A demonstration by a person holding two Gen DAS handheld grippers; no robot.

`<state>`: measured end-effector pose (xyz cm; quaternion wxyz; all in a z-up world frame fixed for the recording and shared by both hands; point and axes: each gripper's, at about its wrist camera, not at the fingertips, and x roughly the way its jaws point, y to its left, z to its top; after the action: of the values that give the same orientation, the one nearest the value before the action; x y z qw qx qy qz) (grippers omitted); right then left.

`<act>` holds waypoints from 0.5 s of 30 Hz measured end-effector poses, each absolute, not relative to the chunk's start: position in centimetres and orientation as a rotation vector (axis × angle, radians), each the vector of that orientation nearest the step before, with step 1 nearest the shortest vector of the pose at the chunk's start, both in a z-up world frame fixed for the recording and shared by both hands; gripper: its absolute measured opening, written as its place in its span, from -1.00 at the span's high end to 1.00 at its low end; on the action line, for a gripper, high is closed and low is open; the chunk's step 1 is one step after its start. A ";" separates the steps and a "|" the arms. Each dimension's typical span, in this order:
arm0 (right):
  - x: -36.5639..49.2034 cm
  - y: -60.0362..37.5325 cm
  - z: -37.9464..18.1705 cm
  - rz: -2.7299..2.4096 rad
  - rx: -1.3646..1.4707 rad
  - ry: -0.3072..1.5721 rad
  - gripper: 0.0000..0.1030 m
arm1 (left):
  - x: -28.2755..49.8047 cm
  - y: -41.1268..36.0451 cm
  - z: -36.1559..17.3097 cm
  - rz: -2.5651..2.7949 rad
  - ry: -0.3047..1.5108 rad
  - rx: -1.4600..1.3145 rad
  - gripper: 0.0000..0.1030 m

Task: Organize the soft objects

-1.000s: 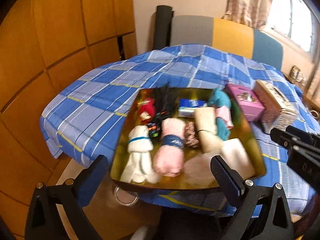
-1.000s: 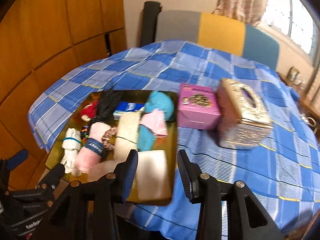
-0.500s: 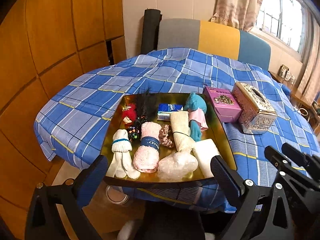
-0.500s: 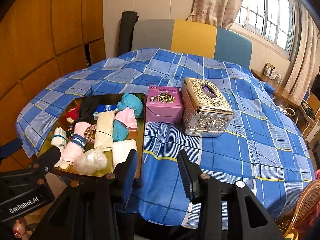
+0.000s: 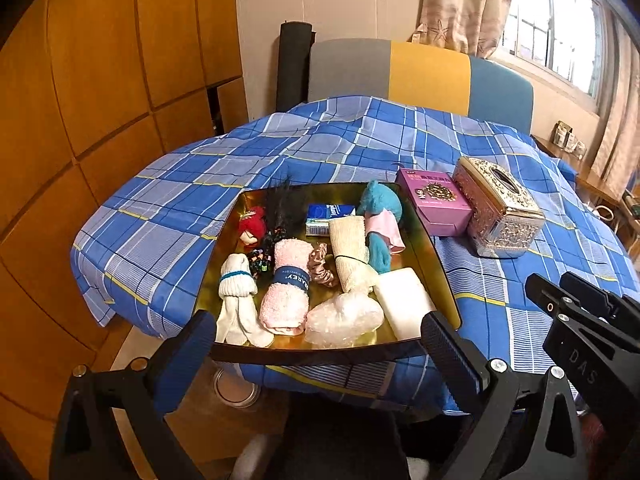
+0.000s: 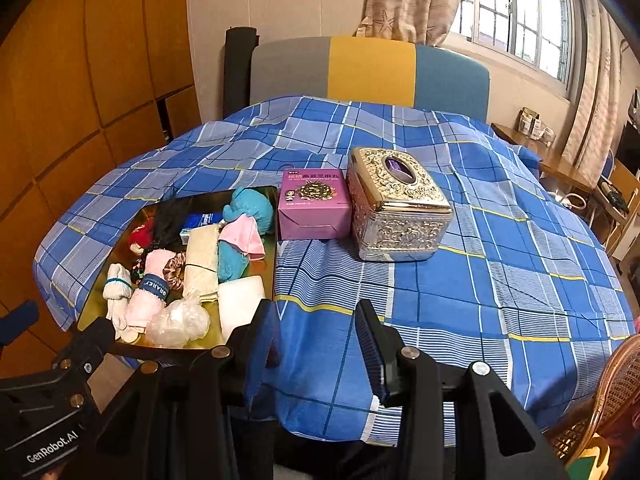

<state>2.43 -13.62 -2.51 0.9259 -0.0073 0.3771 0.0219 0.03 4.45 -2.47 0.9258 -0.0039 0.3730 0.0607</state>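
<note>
A gold tray on the blue checked tablecloth holds several soft items: white socks, a pink towel roll with a blue band, a clear plastic bundle, a white foam block, a cream cloth roll and a teal plush. My left gripper hangs wide open in front of the tray's near edge, holding nothing. In the right wrist view, my right gripper hovers over the cloth just right of the tray, jaws partly apart and empty.
A purple box and an ornate silver tissue box stand right of the tray. A sofa backs the table, with wooden panels on the left. A wicker chair is at the near right. Bare cloth spreads to the right.
Both grippers have drawn back and slightly up from the tray, so it looks smaller. The right view swung right, off the tray and onto the boxes. Both grippers' jaw gaps are unchanged.
</note>
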 end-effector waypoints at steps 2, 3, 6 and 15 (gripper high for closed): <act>2.4 -13.6 -2.5 0.044 -0.018 0.773 0.19 | 0.0 4.5 -2.4 0.127 0.763 -0.010 -0.99; 2.4 -13.6 -2.5 0.043 -0.020 0.772 0.19 | 0.0 4.5 -2.4 0.131 0.763 -0.012 -0.99; 2.5 -13.5 -2.5 0.043 -0.022 0.773 0.19 | 0.1 4.7 -2.4 0.135 0.762 -0.017 -0.99; 2.6 -13.5 -2.7 0.052 -0.025 0.781 0.19 | 0.0 4.9 -2.3 0.139 0.758 -0.017 -0.99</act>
<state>2.55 -13.48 -2.66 0.9242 -0.0120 0.3808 0.0255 0.04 4.94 -2.33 0.9266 -0.0081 0.3698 0.0676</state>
